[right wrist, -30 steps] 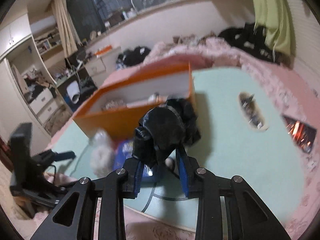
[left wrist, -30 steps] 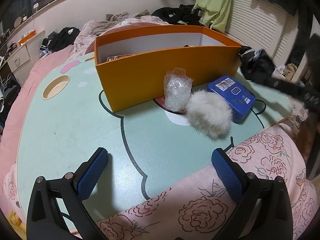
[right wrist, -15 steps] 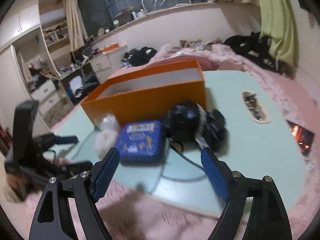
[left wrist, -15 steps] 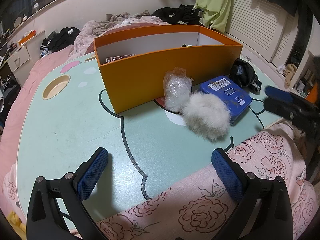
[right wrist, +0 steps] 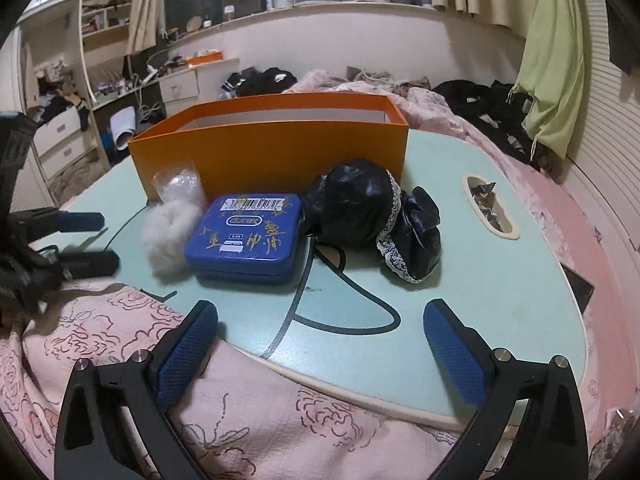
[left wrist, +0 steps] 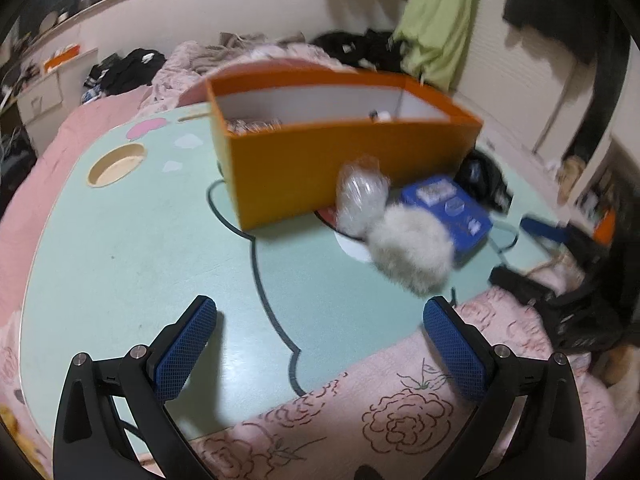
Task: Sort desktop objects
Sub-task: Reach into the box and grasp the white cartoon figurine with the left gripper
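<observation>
The orange box [right wrist: 272, 152] stands at the back of the mint table [right wrist: 500, 292] with four unsorted things crowded against its near wall: the black lace-trimmed bundle [right wrist: 372, 220], the blue tin [right wrist: 246, 236] touching it, the white fluffy ball [right wrist: 168, 232] and the small clear plastic packet [right wrist: 178, 184], so a reach for one could well nudge a neighbour or shove the box back. The right gripper [right wrist: 320, 344] hangs over the table's near edge, jaws opening wide with nothing between them, and the left gripper [left wrist: 320, 344] likewise gapes empty. The soft bundle may sag out of a shallow pinch, and the tin looks wide and flat for the pads.
</observation>
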Motion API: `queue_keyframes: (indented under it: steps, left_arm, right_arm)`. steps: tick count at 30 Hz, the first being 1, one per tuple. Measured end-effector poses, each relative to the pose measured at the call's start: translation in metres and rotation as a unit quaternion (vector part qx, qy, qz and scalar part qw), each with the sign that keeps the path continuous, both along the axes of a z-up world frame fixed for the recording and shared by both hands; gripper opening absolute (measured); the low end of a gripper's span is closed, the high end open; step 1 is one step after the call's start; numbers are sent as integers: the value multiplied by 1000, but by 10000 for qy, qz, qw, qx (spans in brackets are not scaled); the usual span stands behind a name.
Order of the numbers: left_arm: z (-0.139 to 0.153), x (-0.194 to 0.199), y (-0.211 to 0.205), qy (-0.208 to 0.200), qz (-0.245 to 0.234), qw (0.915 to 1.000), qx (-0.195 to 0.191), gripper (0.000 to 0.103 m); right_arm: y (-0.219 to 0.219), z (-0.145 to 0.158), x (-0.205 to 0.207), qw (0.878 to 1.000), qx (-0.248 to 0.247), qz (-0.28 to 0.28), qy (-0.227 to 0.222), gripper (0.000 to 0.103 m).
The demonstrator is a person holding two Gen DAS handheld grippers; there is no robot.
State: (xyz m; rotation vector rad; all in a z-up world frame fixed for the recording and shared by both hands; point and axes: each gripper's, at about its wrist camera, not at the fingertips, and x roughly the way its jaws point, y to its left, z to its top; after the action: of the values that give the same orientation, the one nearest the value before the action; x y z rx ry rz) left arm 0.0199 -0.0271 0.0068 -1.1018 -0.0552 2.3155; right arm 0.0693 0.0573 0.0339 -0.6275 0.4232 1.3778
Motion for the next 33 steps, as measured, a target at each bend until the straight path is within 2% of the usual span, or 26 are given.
queue_keyframes:
  steps: [3, 5, 8, 17, 21, 23, 24, 26, 28, 29, 31, 33]
  left_arm:
    - [7, -2, -13, 80, 179, 9992, 344, 103]
    - [11, -7, -16, 88, 312, 9987, 393, 103]
    - [15, -21, -22, 85, 655, 9976, 226, 103]
    - [10, -76, -22, -51, 1152, 9933, -76, 103]
    - [10, -85, -25, 75, 1440, 9890, -345, 103]
    - [18, -79, -28, 53, 1338, 9909, -126, 102]
    - [26, -74, -28, 96, 1244, 9921, 117, 102]
    - [46, -64, -21, 288, 996, 9940, 342, 102]
    - [67, -60, 1, 516, 548, 9968, 267, 102]
    - [77, -64, 22, 524, 174, 9983, 180, 100]
    - [85, -75, 53, 301, -362, 9988, 137, 82]
    - [84, -98, 92, -176, -747, 9970, 63, 72]
  right_arm:
    - [2, 2, 1, 10000, 11, -10, 4, 103]
    - [2, 2, 1, 10000, 16, -26, 4, 103]
    - [1, 3, -3, 10000, 36, -33, 3, 103]
    - [1, 3, -3, 10000, 39, -92, 2, 103]
    - [1, 3, -3, 9999, 40, -118, 0, 103]
    - [1, 3, -3, 9999, 41, -133, 2, 103]
    - [1, 3, -3, 9999, 41, -137, 2, 103]
    - [1, 3, -3, 9999, 42, -153, 1, 103]
    - [1, 3, -3, 9998, 46, -170, 0, 103]
    - [0, 3, -3, 9998, 47, -176, 3, 103]
    - [1, 4, -3, 9998, 45, -190, 2, 103]
    - [0, 3, -3, 9998, 48, -199, 2, 103]
